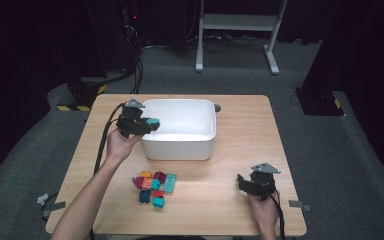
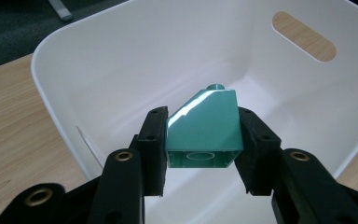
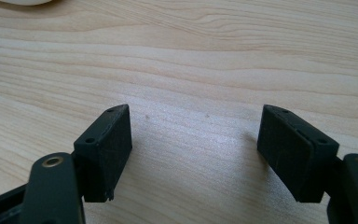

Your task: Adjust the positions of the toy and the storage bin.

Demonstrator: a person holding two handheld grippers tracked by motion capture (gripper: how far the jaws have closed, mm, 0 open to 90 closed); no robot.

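- At the left rim of the white plastic tub (image 1: 180, 130), your left gripper (image 2: 203, 149) is clamped on a teal sloped plastic building brick (image 2: 204, 130), both jaws pressed against its sides, held in the air over the tub's opening.
- You look to be at the drop step of sorting bricks into the tub, judging from the layout. The next move calls for parting the jaws once the brick is fully past the rim, so it falls onto the bare white floor rather than clipping the wall.
- In front of the tub, near the table's middle, the cluster of small coloured bricks (image 1: 154, 186) in red, orange, magenta and teal lies close-packed. You have open wood all around it for an approach from either side.
- On the right, your right gripper (image 3: 196, 154) rests low over the light wooden table (image 1: 240, 165), its jaws spread wide with nothing between them, well apart from the bricks and near the table's front right edge.
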